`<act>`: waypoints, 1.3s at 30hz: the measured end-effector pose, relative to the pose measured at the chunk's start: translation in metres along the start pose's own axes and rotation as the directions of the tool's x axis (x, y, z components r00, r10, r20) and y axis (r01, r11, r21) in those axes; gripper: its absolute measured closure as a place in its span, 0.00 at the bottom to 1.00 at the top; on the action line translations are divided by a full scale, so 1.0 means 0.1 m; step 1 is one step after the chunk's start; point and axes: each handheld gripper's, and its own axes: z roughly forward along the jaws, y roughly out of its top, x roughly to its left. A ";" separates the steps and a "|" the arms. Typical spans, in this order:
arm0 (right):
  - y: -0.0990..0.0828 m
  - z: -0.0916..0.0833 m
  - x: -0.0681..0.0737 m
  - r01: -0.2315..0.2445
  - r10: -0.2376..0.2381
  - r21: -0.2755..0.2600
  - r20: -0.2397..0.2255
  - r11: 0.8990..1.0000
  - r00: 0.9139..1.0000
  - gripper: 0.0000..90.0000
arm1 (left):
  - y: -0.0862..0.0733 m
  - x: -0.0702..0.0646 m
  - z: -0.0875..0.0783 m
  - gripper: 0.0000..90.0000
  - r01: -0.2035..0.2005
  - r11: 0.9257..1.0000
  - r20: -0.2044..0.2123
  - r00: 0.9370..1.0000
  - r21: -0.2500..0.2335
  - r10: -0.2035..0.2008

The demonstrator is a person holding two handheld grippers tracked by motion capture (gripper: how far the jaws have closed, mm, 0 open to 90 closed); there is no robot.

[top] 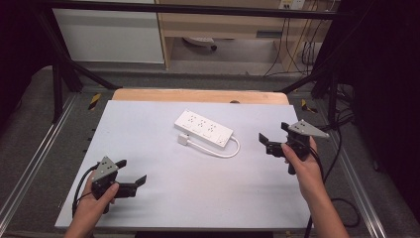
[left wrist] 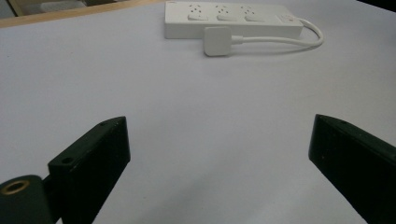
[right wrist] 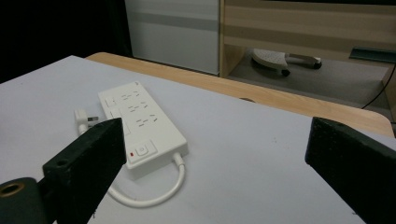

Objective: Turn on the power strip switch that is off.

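High view: flat white plastic power strip [top: 203, 128], looped cord [top: 225, 150]; left claw [top: 133, 174], right claw [top: 263, 140] released.

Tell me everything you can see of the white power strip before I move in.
The power strip is a flat white bar, plastic by its look, lying face up and aslant near the middle of the white table top. Its face carries rows of sockets, and one end has a switch beside a small red mark. A short white cable leaves that end, loops round and runs back along the strip to a white plug lying on the table beside it. Neither gripper touches it.
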 end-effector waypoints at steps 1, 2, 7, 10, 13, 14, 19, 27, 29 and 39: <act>-0.03 -0.02 -0.01 -0.002 0.002 -0.003 0.004 1.000 1.000 0.07 | 0.00 0.00 0.00 0.06 0.001 1.000 -0.001 1.000 0.000 -0.001; -0.06 -0.05 -0.02 -0.004 0.004 -0.003 0.005 1.000 1.000 0.07 | 0.00 0.00 0.00 0.06 0.001 1.000 -0.001 1.000 -0.001 -0.001; -0.23 -0.15 -0.06 -0.020 0.020 -0.011 0.015 1.000 1.000 0.08 | 0.00 0.00 0.00 0.06 0.005 1.000 -0.003 1.000 0.000 -0.005; -0.33 -0.19 -0.08 -0.029 0.029 -0.005 0.020 1.000 0.999 0.08 | 0.00 0.00 0.00 0.06 0.006 1.000 -0.004 1.000 -0.001 -0.006; -0.44 -0.21 -0.08 -0.035 0.035 -0.004 0.024 0.999 0.999 0.08 | 0.00 0.00 0.00 0.06 0.007 1.000 -0.006 1.000 0.000 -0.007; -0.47 -0.22 -0.08 -0.037 0.037 -0.001 0.024 0.999 0.999 0.08 | 0.00 0.00 0.00 0.06 0.007 1.000 -0.005 1.000 0.000 -0.007; -0.62 -0.20 -0.05 -0.016 0.016 0.014 0.026 1.000 1.000 0.08 | 0.00 0.00 0.00 0.06 0.008 1.000 -0.006 1.000 -0.001 -0.008; -0.82 -0.16 0.00 -0.017 0.016 0.039 0.015 0.999 1.000 0.08 | 0.00 0.00 -0.02 0.06 0.004 1.000 -0.006 1.000 -0.006 -0.004; -0.89 -0.14 0.00 -0.021 0.020 0.056 0.010 0.998 1.000 0.08 | 0.00 0.00 -0.02 0.06 0.006 1.000 -0.005 1.000 -0.008 -0.006; -1.02 -0.01 0.06 -0.003 -0.001 0.166 0.026 0.986 1.000 0.07 | 0.01 -0.01 -0.02 0.06 0.003 1.000 -0.004 1.000 -0.013 -0.003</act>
